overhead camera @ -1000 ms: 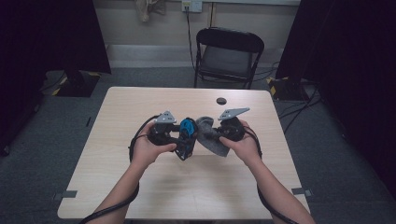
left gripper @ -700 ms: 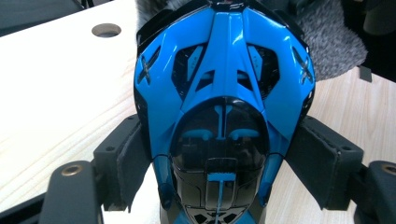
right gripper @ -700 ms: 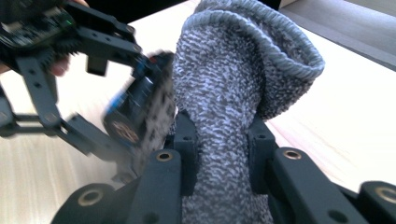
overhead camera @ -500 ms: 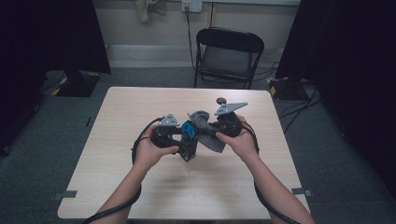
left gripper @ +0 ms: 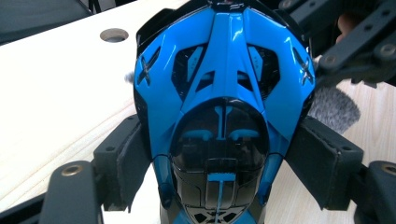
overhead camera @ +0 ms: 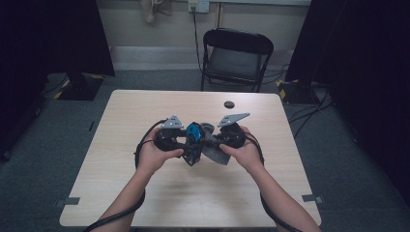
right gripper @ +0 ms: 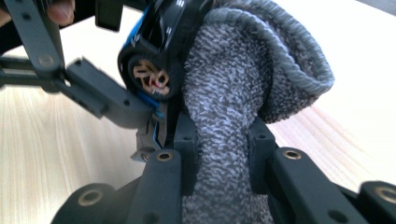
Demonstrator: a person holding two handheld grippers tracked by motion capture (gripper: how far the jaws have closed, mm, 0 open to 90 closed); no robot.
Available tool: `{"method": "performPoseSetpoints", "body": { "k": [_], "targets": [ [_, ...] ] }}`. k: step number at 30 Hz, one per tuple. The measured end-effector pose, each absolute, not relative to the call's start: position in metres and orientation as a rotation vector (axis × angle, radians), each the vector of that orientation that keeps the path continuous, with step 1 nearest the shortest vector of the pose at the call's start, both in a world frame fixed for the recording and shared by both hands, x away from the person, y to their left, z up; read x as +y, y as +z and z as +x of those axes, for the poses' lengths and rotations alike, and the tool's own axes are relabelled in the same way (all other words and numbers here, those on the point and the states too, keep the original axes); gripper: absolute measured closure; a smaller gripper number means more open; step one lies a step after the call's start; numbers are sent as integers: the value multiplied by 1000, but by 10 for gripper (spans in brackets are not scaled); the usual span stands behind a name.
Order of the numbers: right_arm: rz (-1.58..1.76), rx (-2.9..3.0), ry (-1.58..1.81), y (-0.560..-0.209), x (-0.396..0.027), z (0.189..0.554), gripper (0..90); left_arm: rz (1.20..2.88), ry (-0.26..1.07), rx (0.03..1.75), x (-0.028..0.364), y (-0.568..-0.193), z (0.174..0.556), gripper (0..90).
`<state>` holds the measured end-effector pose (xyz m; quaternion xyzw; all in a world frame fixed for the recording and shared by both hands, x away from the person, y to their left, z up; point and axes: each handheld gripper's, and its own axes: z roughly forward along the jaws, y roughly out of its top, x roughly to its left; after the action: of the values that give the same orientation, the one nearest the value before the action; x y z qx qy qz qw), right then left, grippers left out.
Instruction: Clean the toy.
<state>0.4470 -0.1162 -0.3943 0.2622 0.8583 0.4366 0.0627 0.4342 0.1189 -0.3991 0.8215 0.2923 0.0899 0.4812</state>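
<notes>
A glossy blue and black toy (left gripper: 224,93) sits between the pads (left gripper: 128,158) of my left gripper (left gripper: 219,158), which is shut on its sides. My right gripper (right gripper: 224,140) is shut on a grey knitted cloth (right gripper: 233,116), whose folded top leans against the toy (right gripper: 159,56). In the high view both hands hold the grippers together above the middle of the table: the left gripper (overhead camera: 186,141), the toy (overhead camera: 195,133), the right gripper (overhead camera: 212,144), with the cloth (overhead camera: 216,154) hanging below.
The light wooden table (overhead camera: 145,111) has a small dark round hole (overhead camera: 229,104) near its far edge. A black folding chair (overhead camera: 237,58) stands behind the table. Cables trail from both grippers along the forearms.
The right gripper with the grey cloth has come a little down and toward the near side since half a second ago. The left gripper has stayed put with the toy.
</notes>
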Motion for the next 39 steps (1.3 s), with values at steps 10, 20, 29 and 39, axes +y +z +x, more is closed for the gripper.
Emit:
{"method": "performPoseSetpoints", "body": {
  "k": [10, 20, 29, 39],
  "targets": [
    [792, 2639, 1292, -411, -110, 443, 725, 1972, 220, 704, 120, -391, 434, 246],
    [770, 2688, 1237, -425, -106, 440, 725, 1963, 215, 708, 122, -390, 433, 246],
    [818, 2630, 1250, -414, -125, 445, 725, 1971, 214, 714, 127, -394, 432, 246],
    [802, 2521, 1329, -369, -140, 451, 725, 1986, 215, 753, 130, -402, 435, 246]
  ]
}}
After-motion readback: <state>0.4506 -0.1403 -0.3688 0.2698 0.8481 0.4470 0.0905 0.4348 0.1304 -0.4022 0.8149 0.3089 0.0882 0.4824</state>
